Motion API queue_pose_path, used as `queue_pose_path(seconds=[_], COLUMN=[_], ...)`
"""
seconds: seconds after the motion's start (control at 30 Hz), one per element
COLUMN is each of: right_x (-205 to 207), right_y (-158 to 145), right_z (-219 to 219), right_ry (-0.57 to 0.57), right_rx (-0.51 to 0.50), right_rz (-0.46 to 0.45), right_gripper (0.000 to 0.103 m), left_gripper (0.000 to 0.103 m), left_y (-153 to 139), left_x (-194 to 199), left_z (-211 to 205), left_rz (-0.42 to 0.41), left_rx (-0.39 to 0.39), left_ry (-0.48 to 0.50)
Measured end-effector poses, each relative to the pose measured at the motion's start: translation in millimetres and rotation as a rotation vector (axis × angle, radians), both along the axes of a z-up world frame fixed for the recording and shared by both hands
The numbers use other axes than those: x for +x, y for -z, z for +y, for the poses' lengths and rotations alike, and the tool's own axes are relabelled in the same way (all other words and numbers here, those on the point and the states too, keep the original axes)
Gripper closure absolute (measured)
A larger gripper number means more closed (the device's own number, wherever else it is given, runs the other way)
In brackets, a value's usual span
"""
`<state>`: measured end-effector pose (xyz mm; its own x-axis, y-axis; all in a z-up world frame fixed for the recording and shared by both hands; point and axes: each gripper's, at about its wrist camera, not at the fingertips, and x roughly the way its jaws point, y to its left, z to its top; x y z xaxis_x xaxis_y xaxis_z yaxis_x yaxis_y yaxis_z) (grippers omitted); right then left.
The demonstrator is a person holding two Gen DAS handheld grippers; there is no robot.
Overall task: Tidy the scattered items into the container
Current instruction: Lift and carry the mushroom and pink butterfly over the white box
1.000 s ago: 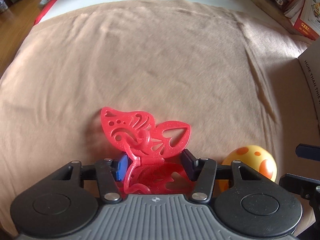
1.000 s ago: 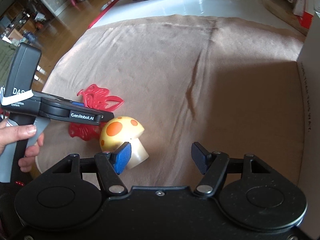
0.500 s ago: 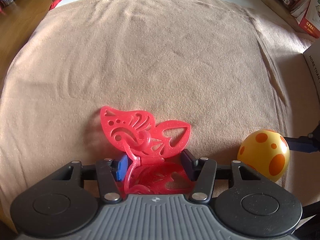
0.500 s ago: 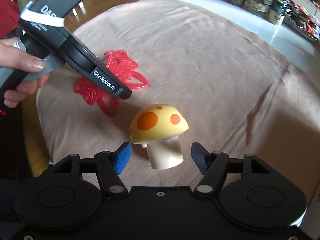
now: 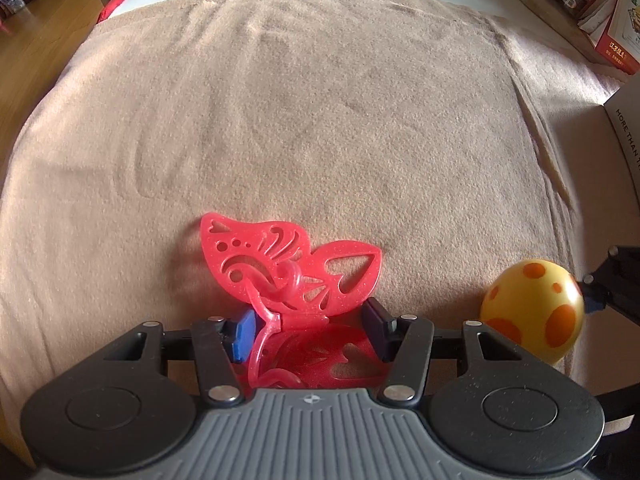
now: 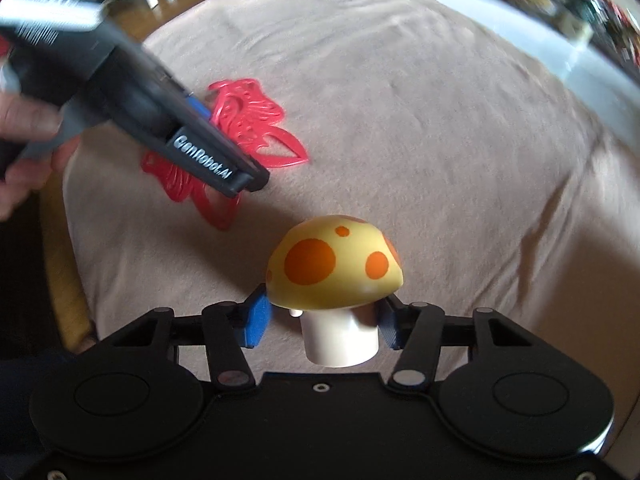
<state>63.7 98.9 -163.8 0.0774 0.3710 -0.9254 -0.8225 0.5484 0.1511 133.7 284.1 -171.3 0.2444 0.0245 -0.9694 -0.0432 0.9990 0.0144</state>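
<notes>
Left wrist view: left gripper points steeply down at a tan fleece cloth, soft nap with brush marks and a few creases. Jaws stand roughly half open with the red butterfly between them. It is a thin, translucent, glittery plastic cutout with pierced swirls and heart-shaped holes. The blue left pad sits right against the butterfly's curled edge; the dark right pad is at the wing edge. Can't tell if they actually press on it. The yellow mushroom cap is near, off to the right: smooth, glossy, domed, with orange spots. A white box with printed lettering shows at the right edge.

Right wrist view, motion-blurred: right gripper straddles the mushroom's stem, a smooth white cylinder standing upright on the cloth. Its jaws have just been closing. The right pad looks to be at the stem, the left pad stands clear with a gap, so no grip. The left gripper's black body is over the butterfly, held by a hand. No container in this view.
</notes>
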Motion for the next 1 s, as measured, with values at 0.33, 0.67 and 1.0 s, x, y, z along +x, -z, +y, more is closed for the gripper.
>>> queue_pose_path(seconds=[0.33, 0.67, 1.0], right_x=[2, 4, 2], right_y=[1, -2, -9], right_z=[-37, -35, -40], right_ry=[0.218, 0.212, 0.244], right_rx=[0.011, 0.004, 0.039], right_rz=[0.094, 0.072, 0.092], right_gripper=[0.048, 0.062, 0.062], left_gripper=[0.047, 0.047, 0.048], left_y=[1, 2, -1], left_x=[3, 2, 1], left_z=[-3, -2, -10], left_rz=[0.003, 0.0, 0.007], left_rx=[0.006, 0.012, 0.028], left_ry=[0.001, -0.004, -0.013])
